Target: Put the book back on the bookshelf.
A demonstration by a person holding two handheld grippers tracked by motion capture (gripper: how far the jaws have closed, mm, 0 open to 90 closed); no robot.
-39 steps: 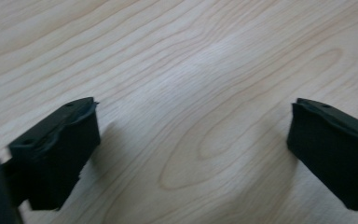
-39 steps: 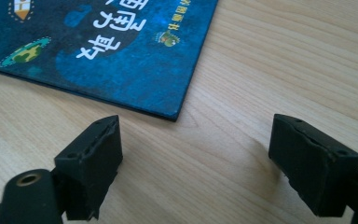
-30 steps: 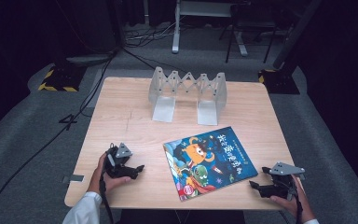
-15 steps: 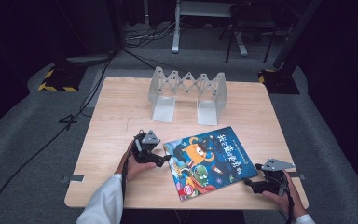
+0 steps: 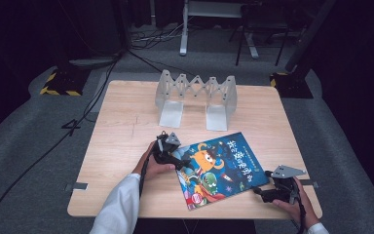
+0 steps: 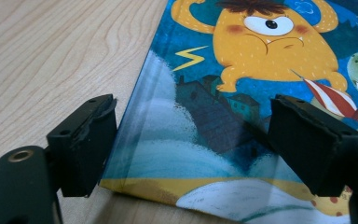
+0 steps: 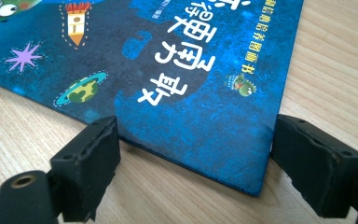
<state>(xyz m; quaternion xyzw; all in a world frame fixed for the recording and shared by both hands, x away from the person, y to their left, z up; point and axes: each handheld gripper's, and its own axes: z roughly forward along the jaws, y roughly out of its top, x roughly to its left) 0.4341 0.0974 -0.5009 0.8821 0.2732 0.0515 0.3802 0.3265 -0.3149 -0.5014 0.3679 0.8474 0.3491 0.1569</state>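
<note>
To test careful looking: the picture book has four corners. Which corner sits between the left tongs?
The spine-side corner of the picture book, nearest the person, between the open left tongs; its yellow-and-white ground marks it out.

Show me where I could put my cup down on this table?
The left part of the table, beside the book, is bare wood. So is the strip between the book and the grey rack. The near edge is crowded with both hands' tongs at the book.
</note>
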